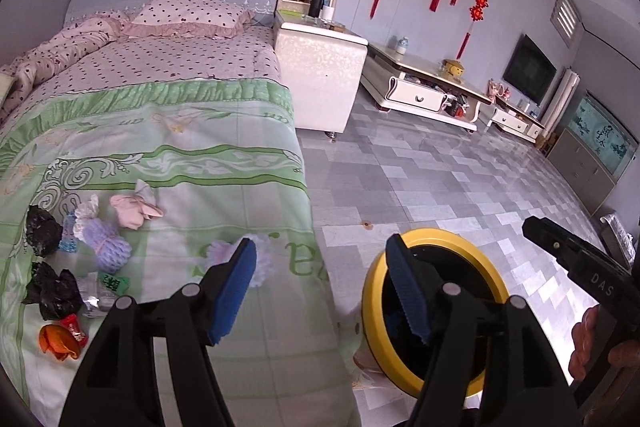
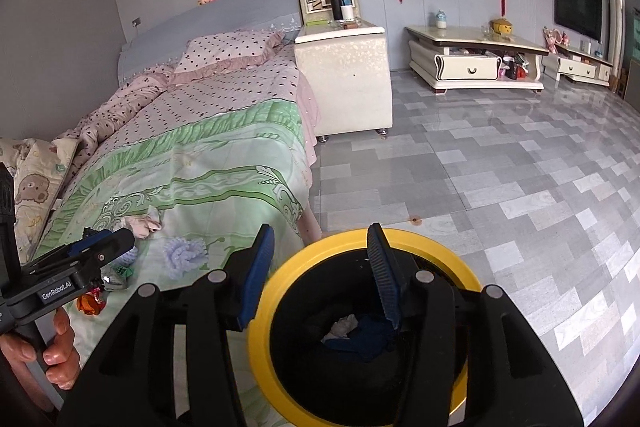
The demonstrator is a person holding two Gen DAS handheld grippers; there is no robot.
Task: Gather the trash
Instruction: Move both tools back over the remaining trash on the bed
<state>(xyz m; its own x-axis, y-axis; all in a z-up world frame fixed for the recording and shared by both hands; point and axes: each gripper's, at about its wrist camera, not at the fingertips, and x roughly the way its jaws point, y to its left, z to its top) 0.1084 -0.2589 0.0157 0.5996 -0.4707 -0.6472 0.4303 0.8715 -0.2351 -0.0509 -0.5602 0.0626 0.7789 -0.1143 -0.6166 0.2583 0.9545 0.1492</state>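
Observation:
Trash lies on the green bedspread (image 1: 224, 155): two black bags (image 1: 42, 231), an orange wrapper (image 1: 58, 341), a red wrapper (image 1: 74, 327), a purple foam net (image 1: 108, 247), a pink crumpled piece (image 1: 132, 211) and a white foam net (image 1: 262, 259). A black bin with a yellow rim (image 2: 440, 247) stands on the floor against the bed; white and dark blue scraps (image 2: 348, 325) lie inside. My left gripper (image 1: 320, 247) is open and empty over the bed's edge. My right gripper (image 2: 320, 231) hangs open and empty above the bin.
A white nightstand (image 1: 320, 75) stands beside the bed, with a low white cabinet (image 1: 424, 87) further along the wall. Grey tiled floor (image 1: 440, 179) stretches to the right. A hand (image 2: 56, 347) holds the left gripper's handle.

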